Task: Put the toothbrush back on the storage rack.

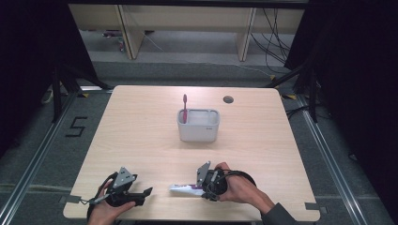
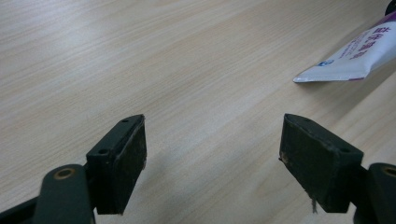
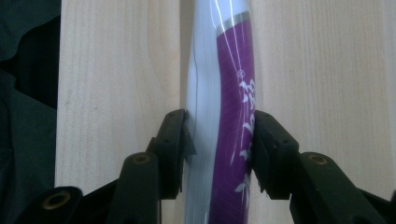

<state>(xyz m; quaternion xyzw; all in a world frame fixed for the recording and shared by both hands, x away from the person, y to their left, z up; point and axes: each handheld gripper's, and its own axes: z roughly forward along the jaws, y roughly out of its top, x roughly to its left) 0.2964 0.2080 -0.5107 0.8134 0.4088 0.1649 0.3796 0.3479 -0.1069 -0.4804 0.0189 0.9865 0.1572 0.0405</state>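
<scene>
A white and purple toothpaste tube (image 1: 184, 189) lies flat near the table's front edge. My right gripper (image 1: 202, 191) is shut on it, and in the right gripper view both pads press the sides of the tube (image 3: 219, 84), held by the right gripper (image 3: 219, 136). To the left, my left gripper (image 1: 143, 195) rests low over the wood, open with nothing between its jaws. In the left gripper view the left gripper (image 2: 212, 144) faces bare table, with the tube's flat crimped end (image 2: 348, 60) at the upper right.
A white rectangular holder (image 1: 198, 133) stands at the table's middle with a pink toothbrush (image 1: 184, 108) upright in its left corner. A round cable hole (image 1: 228, 99) sits near the far edge. The wooden table (image 1: 141, 126) ends close behind both hands.
</scene>
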